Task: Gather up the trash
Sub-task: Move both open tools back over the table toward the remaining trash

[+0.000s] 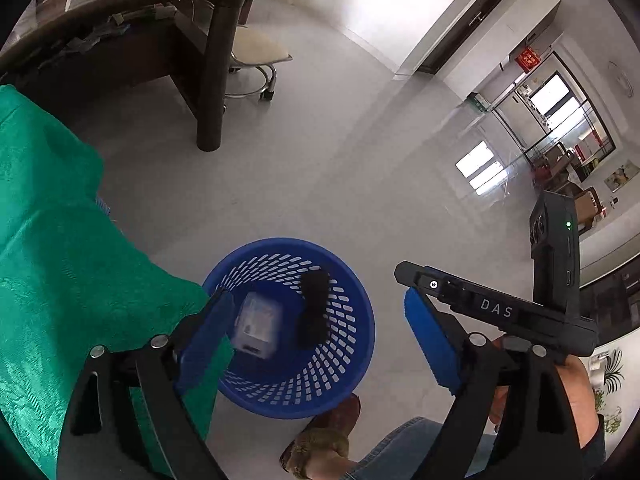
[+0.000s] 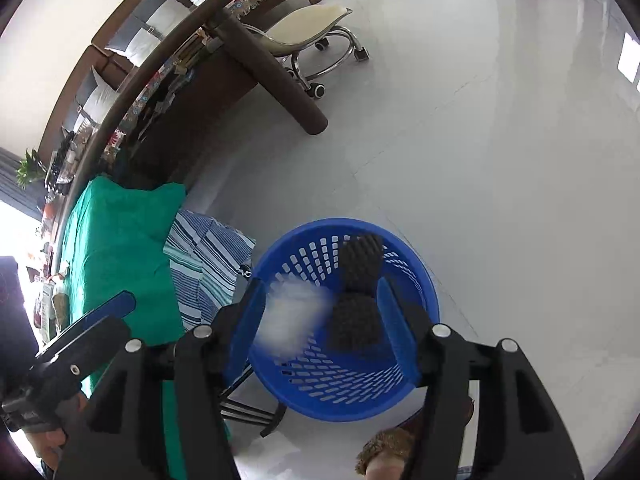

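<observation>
A blue slotted basket (image 1: 352, 344) (image 2: 416, 268) stands on the pale floor below both grippers. Two black foam pieces (image 1: 314, 308) (image 2: 354, 320) lie inside it. A white box (image 1: 258, 326) (image 2: 292, 320), blurred, hangs in the basket's mouth with no pad pressing on it. My left gripper (image 1: 320, 336) stands wide open over the basket, and the box is just inside its left pad. My right gripper (image 2: 322, 320) is open too, its blue pads on either side of the box and the foam. Each gripper's body shows at the edge of the other's view.
A green cloth (image 1: 60, 260) (image 2: 120, 240) drapes down left of the basket, with a striped cloth (image 2: 204, 252) beside it. Behind stand a dark desk with a round leg (image 1: 212, 80) and a cream wheeled stool (image 1: 256, 52). A person's shoe (image 1: 324, 440) touches the basket's near side.
</observation>
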Tool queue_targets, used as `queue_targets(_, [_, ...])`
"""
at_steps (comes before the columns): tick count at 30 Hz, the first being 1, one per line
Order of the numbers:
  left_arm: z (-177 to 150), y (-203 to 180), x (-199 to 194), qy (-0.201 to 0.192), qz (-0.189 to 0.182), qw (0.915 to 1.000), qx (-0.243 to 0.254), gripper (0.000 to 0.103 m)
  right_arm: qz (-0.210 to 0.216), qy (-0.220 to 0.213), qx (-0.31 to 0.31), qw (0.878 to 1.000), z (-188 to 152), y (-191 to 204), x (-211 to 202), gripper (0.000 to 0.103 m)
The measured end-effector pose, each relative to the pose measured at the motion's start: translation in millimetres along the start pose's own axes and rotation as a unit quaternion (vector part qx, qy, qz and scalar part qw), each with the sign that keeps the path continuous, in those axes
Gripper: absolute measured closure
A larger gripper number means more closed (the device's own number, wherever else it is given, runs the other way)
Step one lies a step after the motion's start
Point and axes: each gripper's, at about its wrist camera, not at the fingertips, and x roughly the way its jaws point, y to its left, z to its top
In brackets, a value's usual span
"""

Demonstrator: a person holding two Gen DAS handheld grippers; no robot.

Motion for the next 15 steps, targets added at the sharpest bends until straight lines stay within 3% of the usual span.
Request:
queue_targets(7, [-33, 6, -78, -0.07, 0.03, 0.9966, 0.031, 0.011, -0.053, -0.068, -0.055, 0.995, 1, 30, -31, 0.03])
queue_targets(11, [-78, 26, -135, -0.102, 0.056, 0.9928, 0.028, 0.008, -0.075, -0.124, -0.119, 0.982, -12, 77, -53, 0.02])
queue_targets(15, [-131, 55, -179, -0.113, 0.113, 0.9868, 0.024, 0.008, -0.064, -0.166, -0.182, 0.967, -41, 132, -65, 0.018])
